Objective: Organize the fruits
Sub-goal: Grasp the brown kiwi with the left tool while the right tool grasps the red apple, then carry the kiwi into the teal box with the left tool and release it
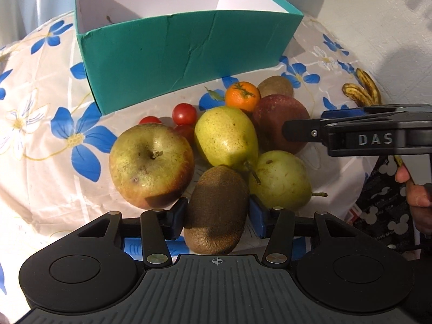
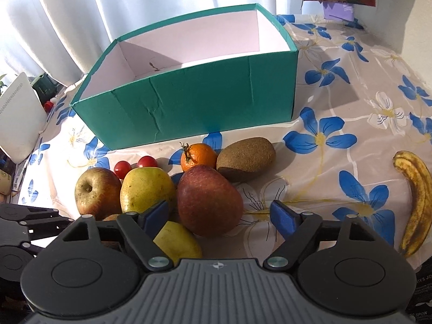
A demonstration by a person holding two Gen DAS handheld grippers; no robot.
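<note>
Left hand-held gripper [image 1: 216, 212]: I see its blue pads pressed on the fuzzy brown kiwi [image 1: 216, 210], narrow.
Right hand-held gripper [image 2: 220, 216]: fairly wide around the red pear [image 2: 209, 199]; contact unclear.
Hidden: teal cardboard box [image 2: 189, 108] floor unseen.
Desk [image 2: 337, 102]: fruit pile before box.

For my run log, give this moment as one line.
left gripper: shut on kiwi | right gripper: open around red pear | teal box: no fruit seen
</note>
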